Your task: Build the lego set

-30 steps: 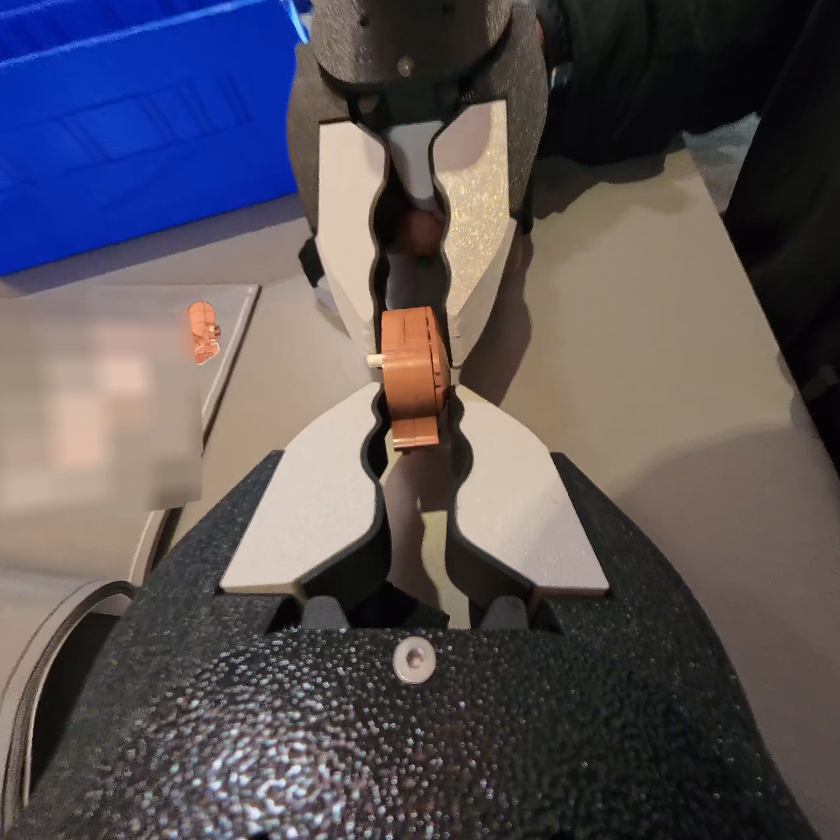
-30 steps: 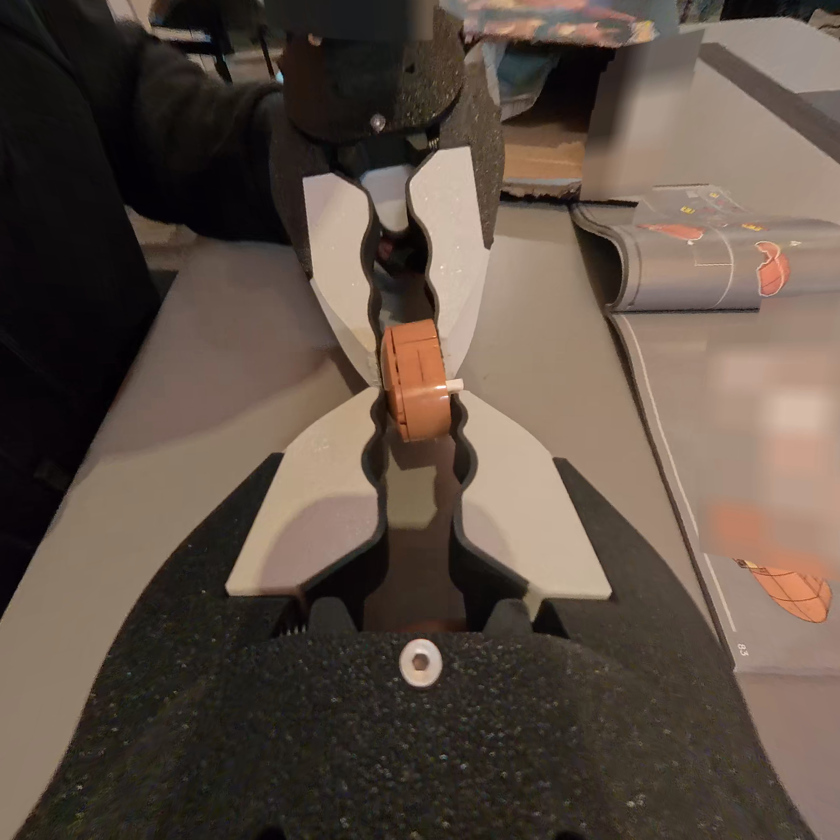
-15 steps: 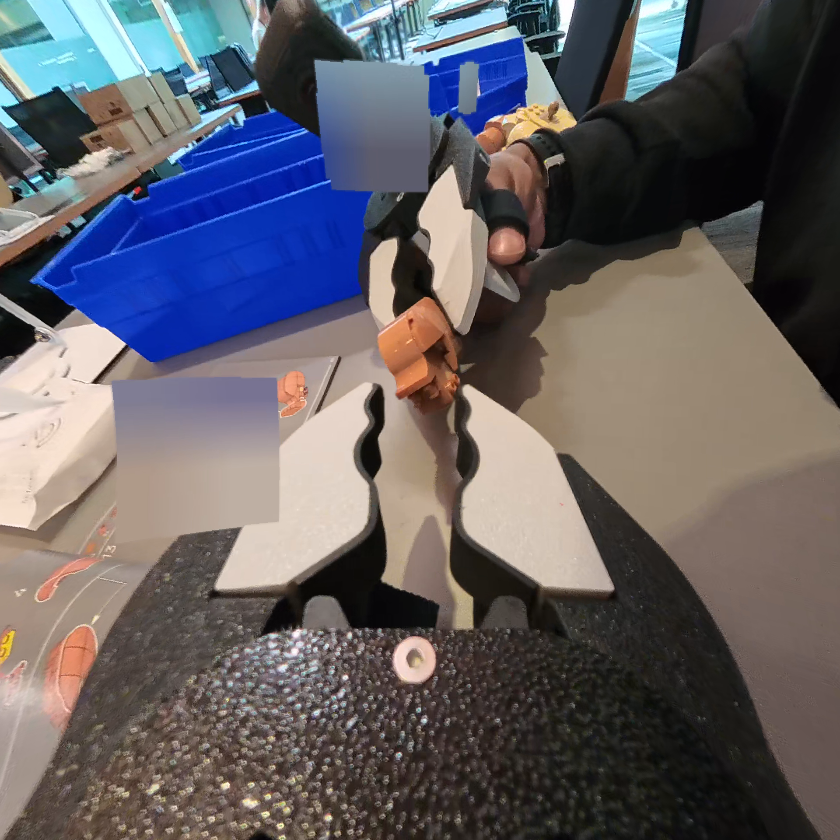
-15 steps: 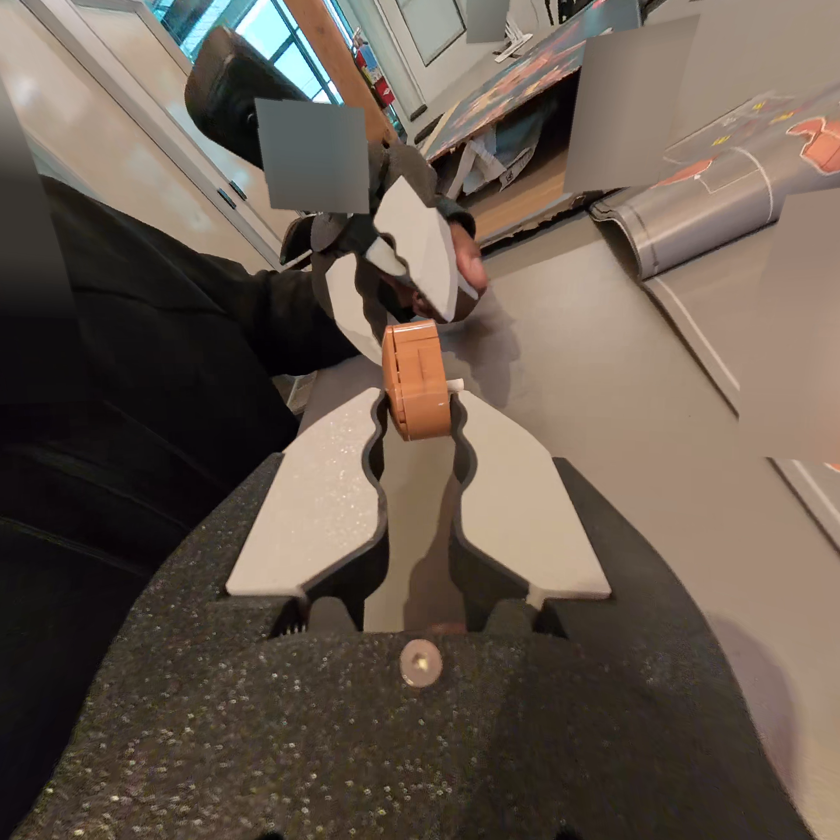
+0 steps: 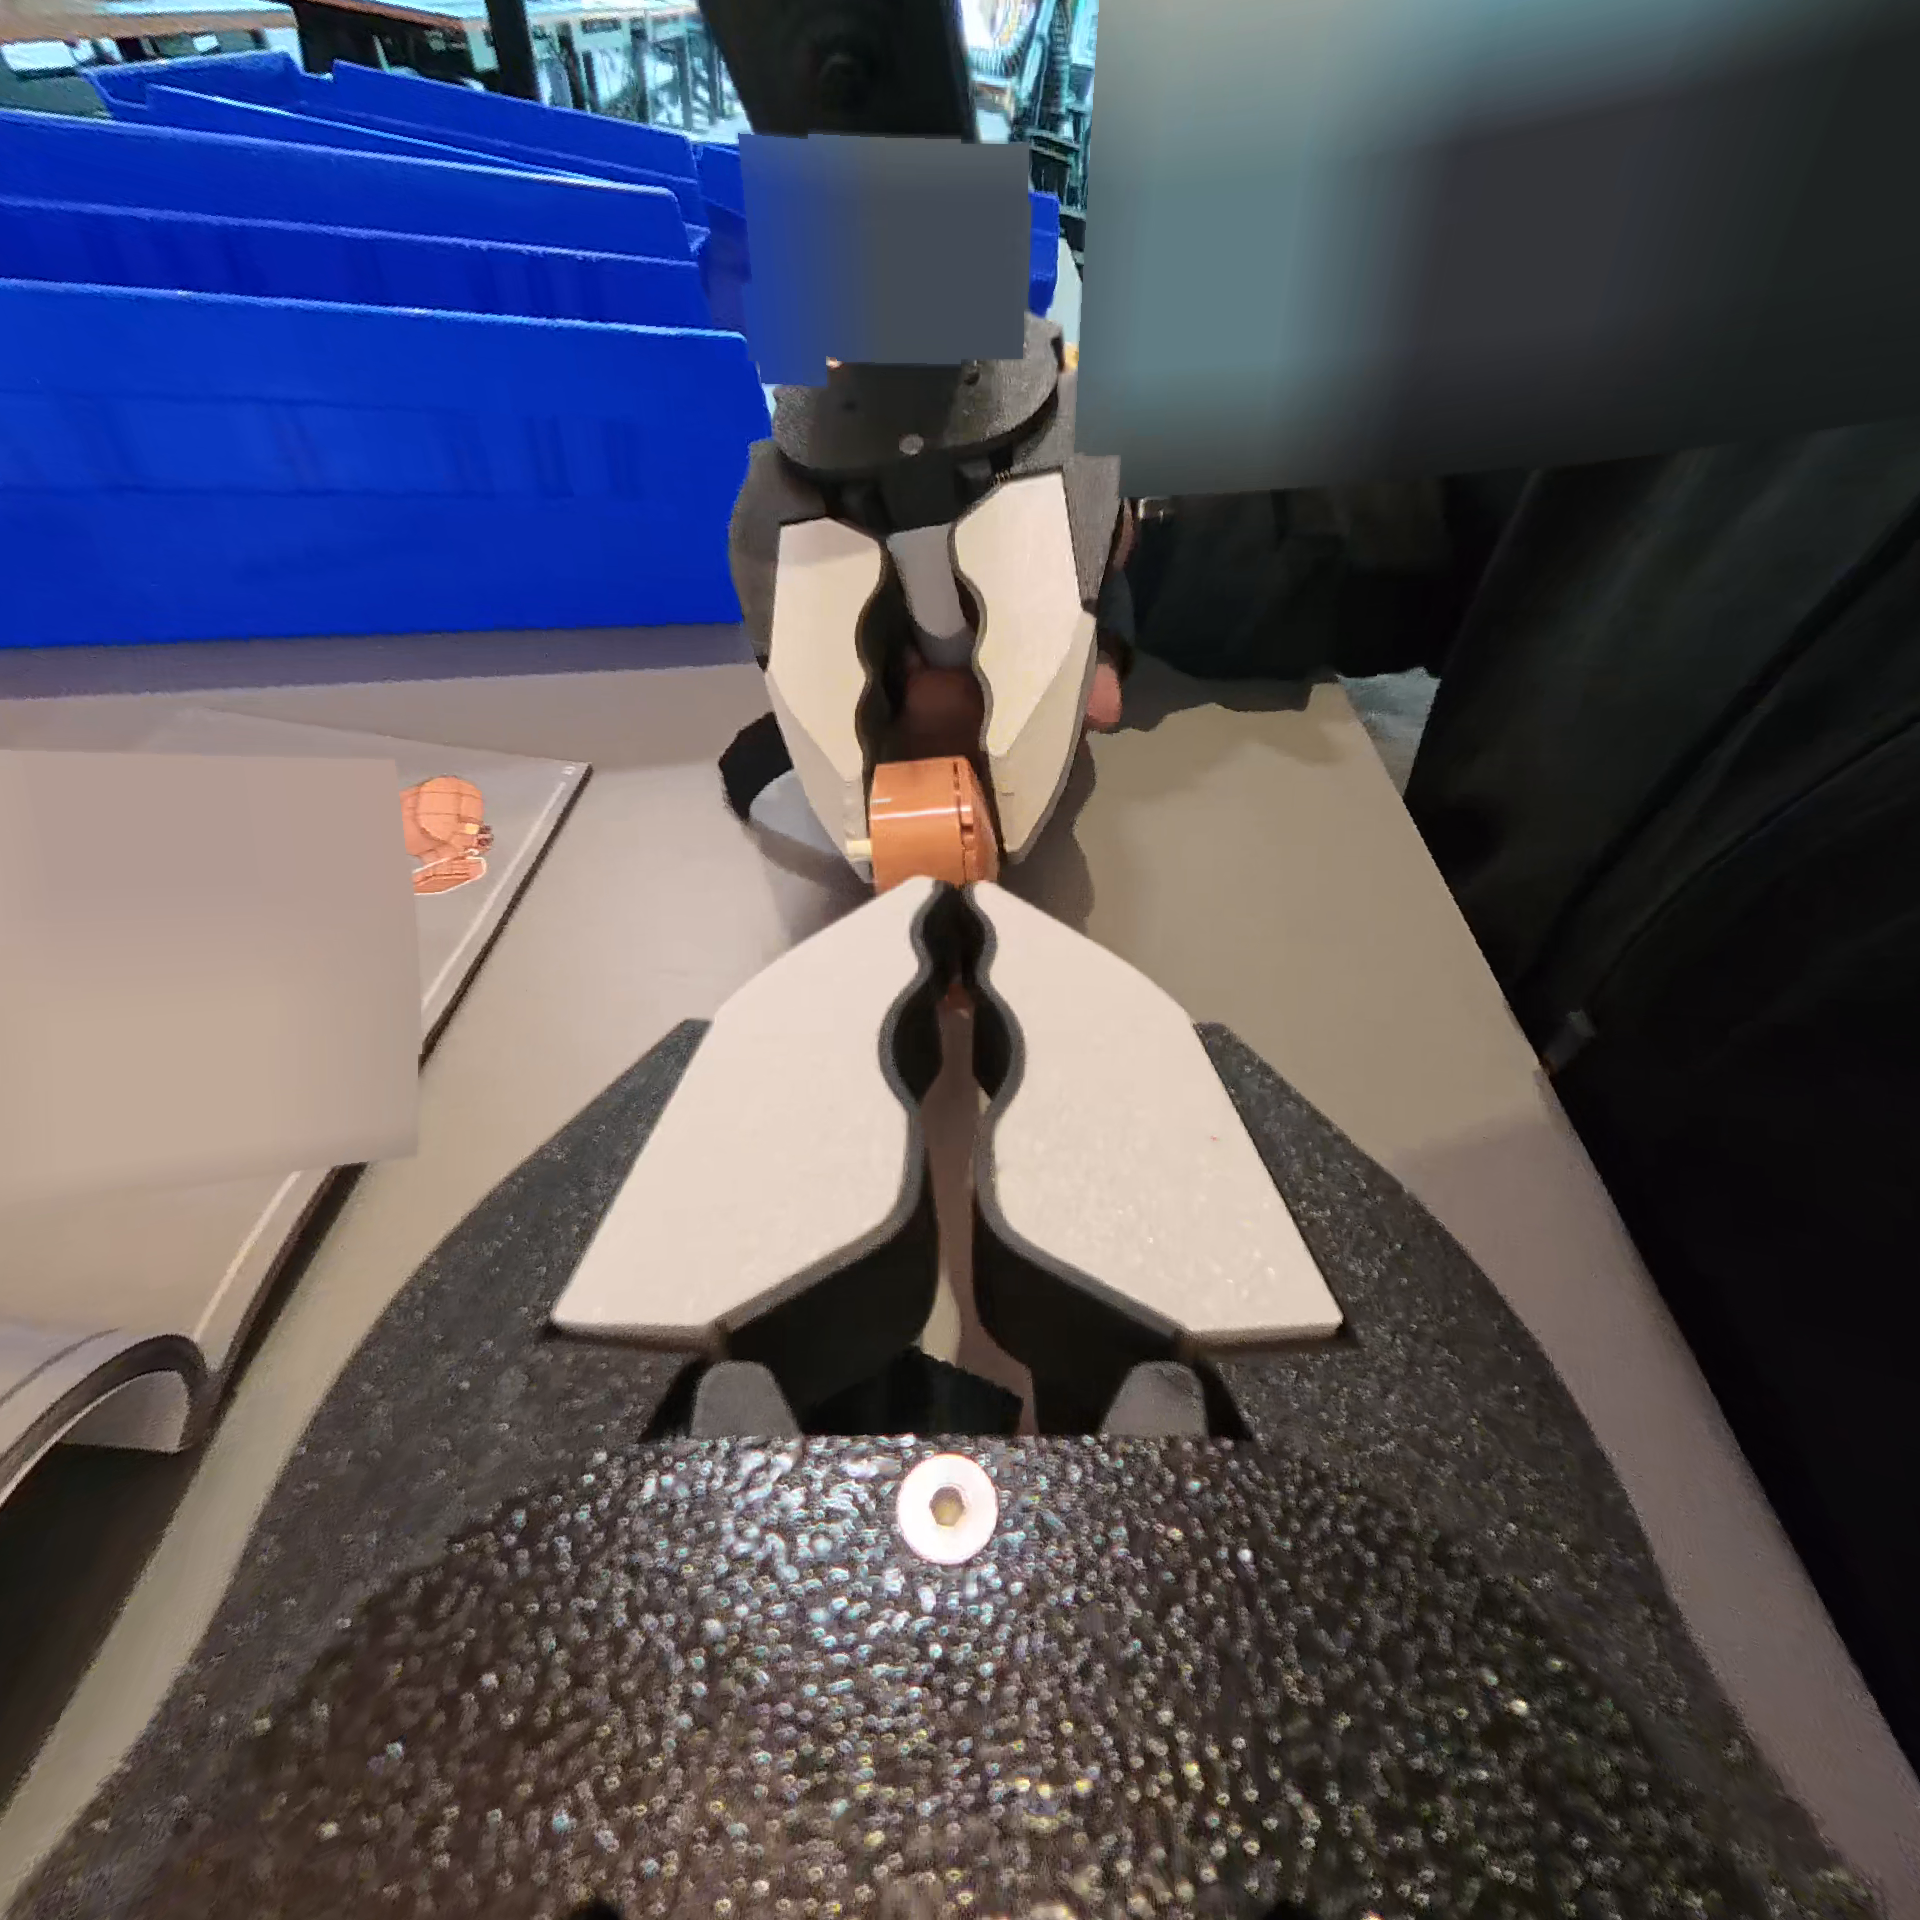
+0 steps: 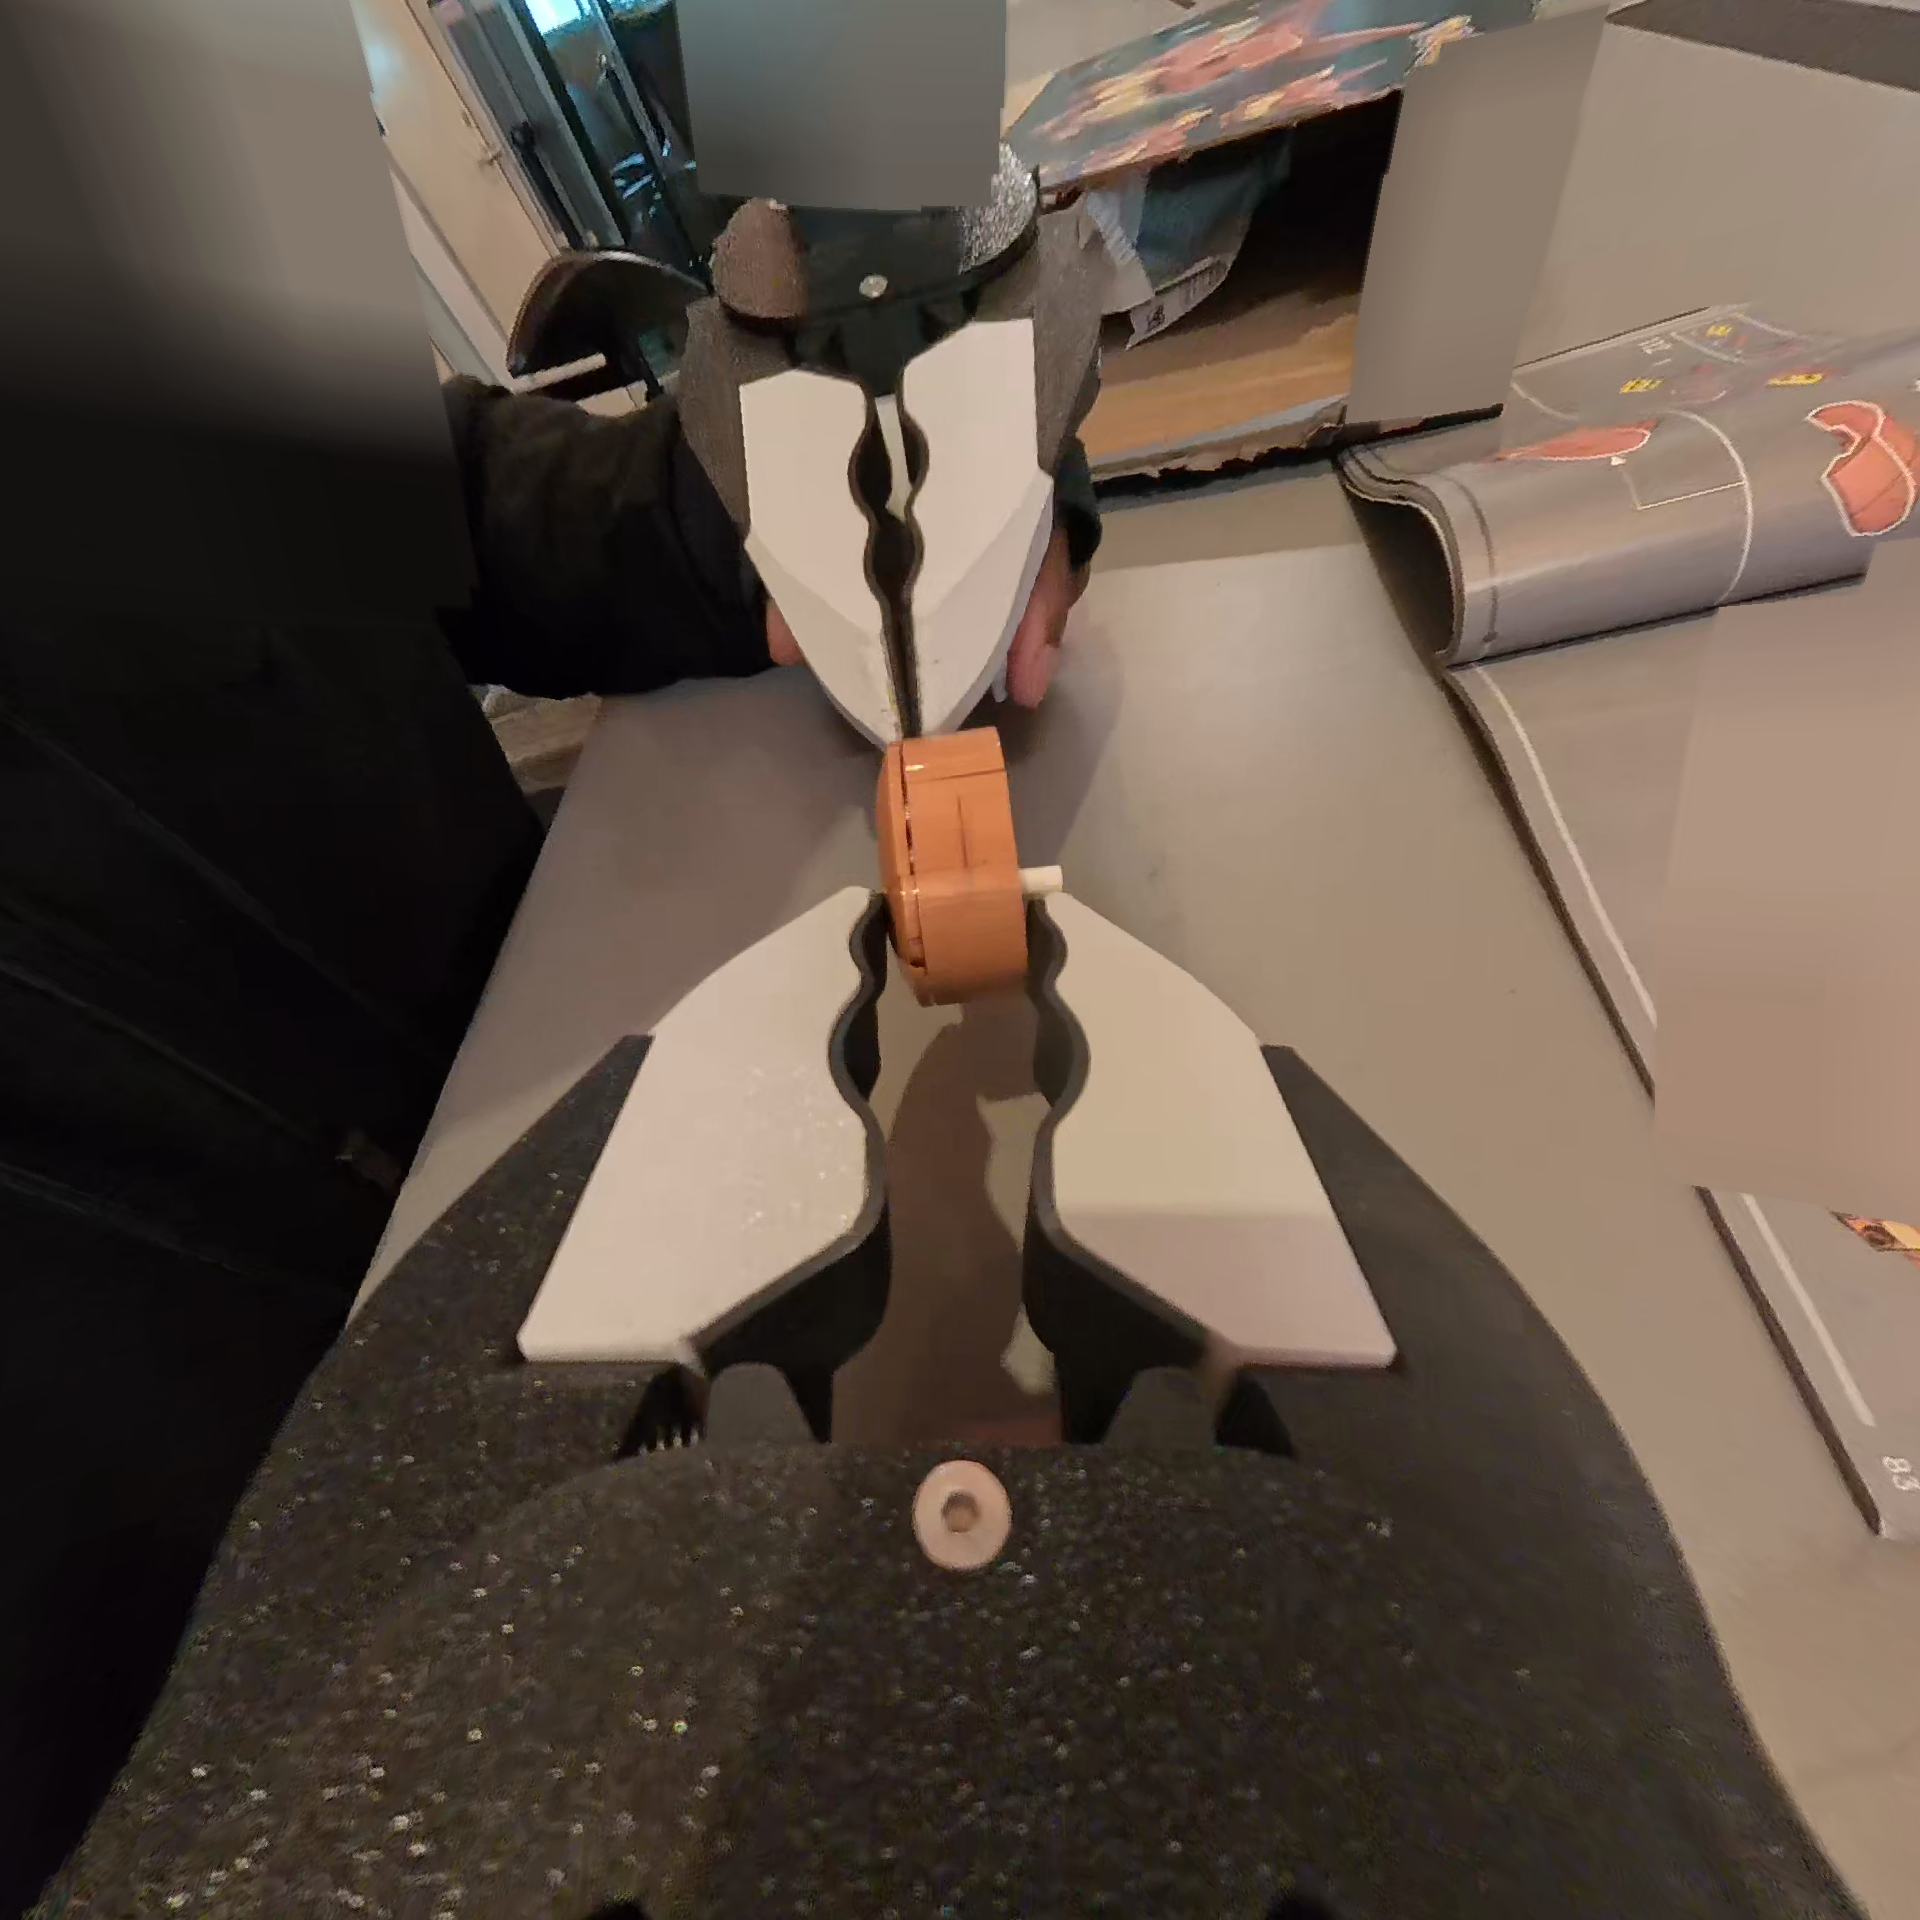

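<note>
Holding one orange lego assembly (image 6: 951,868) between two facing grippers above a grey counter (image 6: 1226,748).

Right gripper (image 6: 951,914): jaws clamped on the near end of the assembly, a rounded orange block with a small white peg (image 6: 1042,880) projecting from its right side. Left gripper (image 5: 948,896): jaws drawn almost together at the tips, which meet the far end of the assembly; a sliver of orange shows in the gap behind the tips, but whether they pinch anything cannot be told. Assembly: off the counter, at the meeting point of both grippers. Alongside: open instruction booklet (image 6: 1621,530), blue bins (image 5: 364,416), torn cardboard box (image 6: 1226,156), person's dark sleeve (image 6: 582,540).
</note>
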